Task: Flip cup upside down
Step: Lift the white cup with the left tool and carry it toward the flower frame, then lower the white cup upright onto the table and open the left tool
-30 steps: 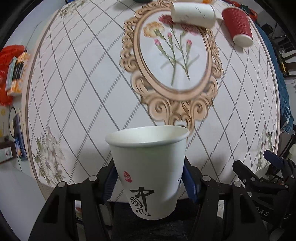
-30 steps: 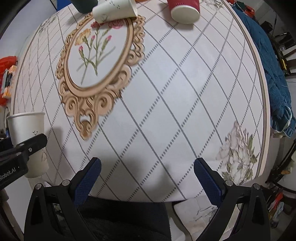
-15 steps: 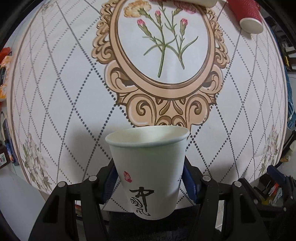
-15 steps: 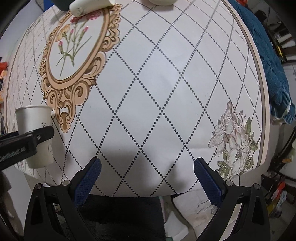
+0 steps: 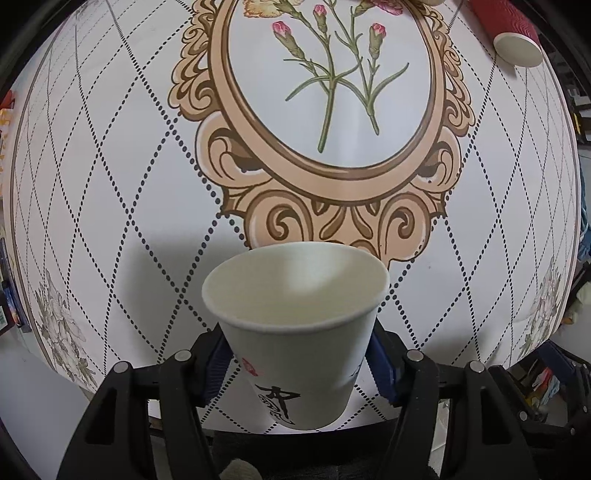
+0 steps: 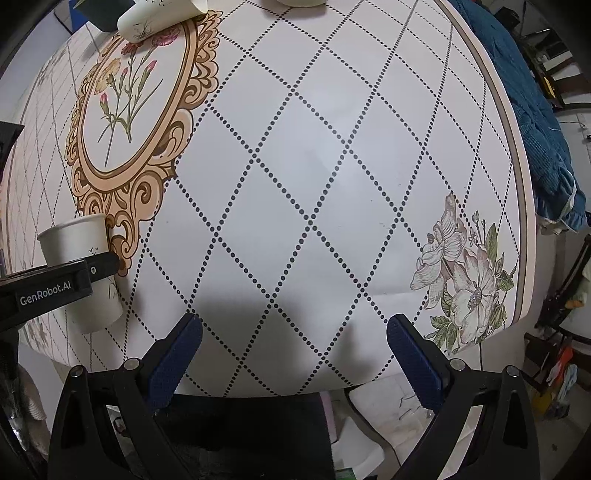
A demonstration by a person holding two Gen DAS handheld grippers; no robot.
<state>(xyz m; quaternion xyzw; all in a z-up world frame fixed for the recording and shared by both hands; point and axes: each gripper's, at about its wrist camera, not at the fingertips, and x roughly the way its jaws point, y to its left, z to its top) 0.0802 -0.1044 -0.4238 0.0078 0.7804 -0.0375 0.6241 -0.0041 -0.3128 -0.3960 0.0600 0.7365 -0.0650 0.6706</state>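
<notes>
We work over a round surface point(image 6: 332, 184) covered in a white cloth with dotted diamonds, an ornate oval flower frame point(image 5: 332, 110) at its centre and a printed blossom point(image 6: 461, 273) near its right edge. Our left gripper point(image 5: 295, 365) clasps the white paper cup point(image 5: 295, 332) between its blue fingers point(image 5: 380, 365), mouth up and tipped a little toward the camera, held above the near edge of the surface just in front of the frame's scrollwork. In the right wrist view the same cup point(image 6: 79, 269) shows at far left. Our right gripper point(image 6: 291, 354) hovers over the near edge with its fingers spread wide and nothing between them. Toward the far edge a second white cup point(image 6: 159, 18) lies on its side, and a red ribbed cup point(image 5: 513, 37) stands inverted.
</notes>
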